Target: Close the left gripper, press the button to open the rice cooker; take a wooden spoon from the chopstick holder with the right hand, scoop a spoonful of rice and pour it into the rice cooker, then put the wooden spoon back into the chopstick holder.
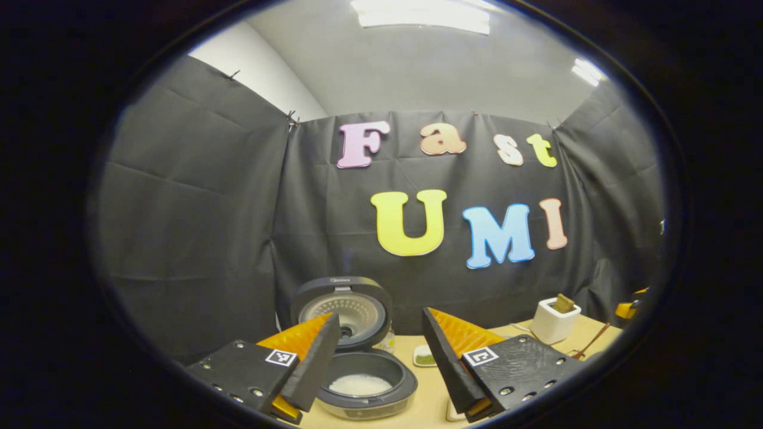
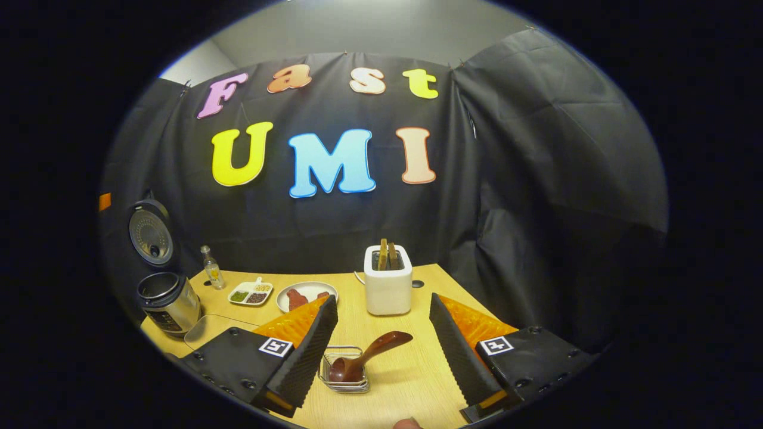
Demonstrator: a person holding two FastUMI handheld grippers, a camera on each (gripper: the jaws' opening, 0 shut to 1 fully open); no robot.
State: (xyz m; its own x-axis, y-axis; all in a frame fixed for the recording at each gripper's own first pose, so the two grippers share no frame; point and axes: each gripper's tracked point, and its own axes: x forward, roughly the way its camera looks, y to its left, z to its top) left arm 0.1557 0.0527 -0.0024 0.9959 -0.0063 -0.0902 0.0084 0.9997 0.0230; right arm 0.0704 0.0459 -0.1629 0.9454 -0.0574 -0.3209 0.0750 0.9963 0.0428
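Both fingers of the right gripper spread wide, empty, with the wooden spoon lying between them.

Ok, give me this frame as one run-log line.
rice cooker: lid open, rice inside | wooden spoon: bowl in small clear dish, unheld | left gripper: open | right gripper: open, over spoon

Bright ceiling panels, dim booth, perhaps slightly soft edges

I saw the wooden table carrying the open rice cooker at its left edge, the white chopstick holder toward its back edge, and what looked like a plate between.
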